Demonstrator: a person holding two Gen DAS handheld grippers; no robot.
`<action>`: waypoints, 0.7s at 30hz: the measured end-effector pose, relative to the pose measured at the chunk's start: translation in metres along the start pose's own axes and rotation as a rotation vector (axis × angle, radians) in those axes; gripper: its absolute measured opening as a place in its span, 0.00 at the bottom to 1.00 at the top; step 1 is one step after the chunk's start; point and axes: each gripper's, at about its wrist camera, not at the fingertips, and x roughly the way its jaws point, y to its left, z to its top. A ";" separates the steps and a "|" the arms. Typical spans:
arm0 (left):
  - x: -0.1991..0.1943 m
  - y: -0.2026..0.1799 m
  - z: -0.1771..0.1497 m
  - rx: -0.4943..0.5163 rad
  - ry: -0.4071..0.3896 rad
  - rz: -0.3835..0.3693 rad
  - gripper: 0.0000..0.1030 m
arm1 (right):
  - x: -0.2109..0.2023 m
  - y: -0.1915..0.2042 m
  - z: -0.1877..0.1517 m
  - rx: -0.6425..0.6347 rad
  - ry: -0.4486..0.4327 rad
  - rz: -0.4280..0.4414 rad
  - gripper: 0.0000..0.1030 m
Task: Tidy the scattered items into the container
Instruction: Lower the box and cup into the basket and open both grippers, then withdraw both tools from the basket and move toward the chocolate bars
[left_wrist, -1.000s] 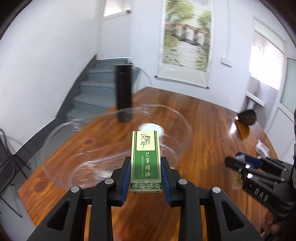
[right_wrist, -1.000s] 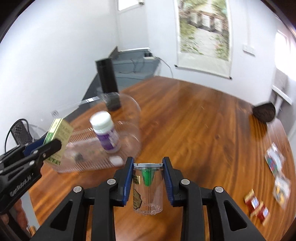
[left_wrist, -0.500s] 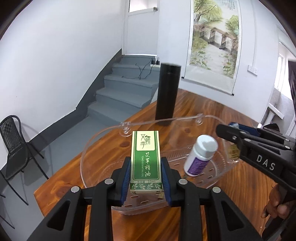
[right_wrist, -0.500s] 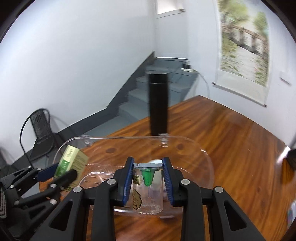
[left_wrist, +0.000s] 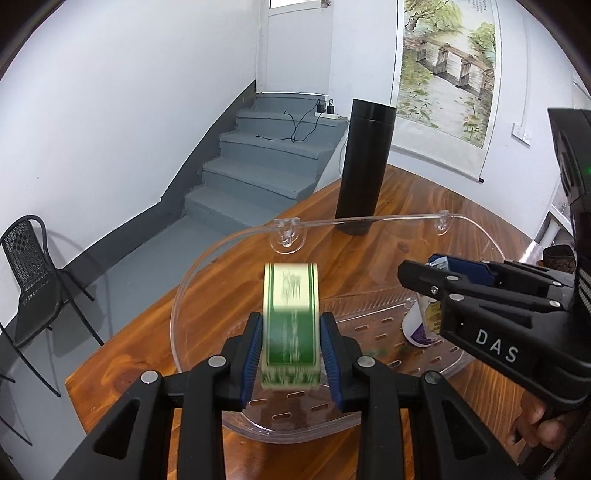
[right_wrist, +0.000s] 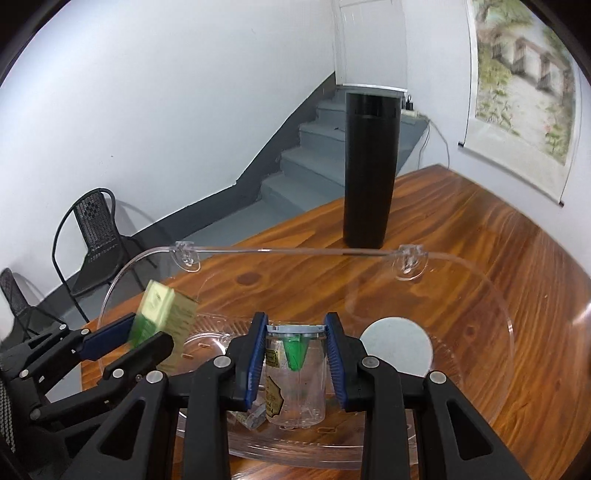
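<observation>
A: Left wrist view?
B: A wooden table by grey stairs. The left gripper clamped one green box over the clear container; half a second before, it sat further back.

A: Right wrist view?
B: The right gripper gripped one clear jar above the container, where one white-capped bottle stood. One black flask loomed nearer than before, and two chairs were visible.

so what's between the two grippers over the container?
White-capped bottle stands in the clear container, between left gripper and right gripper; left wrist view.
</observation>
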 end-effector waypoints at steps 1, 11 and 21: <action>-0.001 0.001 0.001 0.000 -0.008 0.001 0.30 | 0.001 -0.001 -0.001 0.010 0.002 0.000 0.31; -0.006 0.005 0.002 -0.007 -0.020 0.004 0.30 | -0.007 0.003 -0.006 0.018 -0.011 -0.020 0.31; -0.021 0.006 0.006 -0.017 -0.056 -0.003 0.31 | -0.021 0.009 -0.004 0.015 -0.038 -0.042 0.31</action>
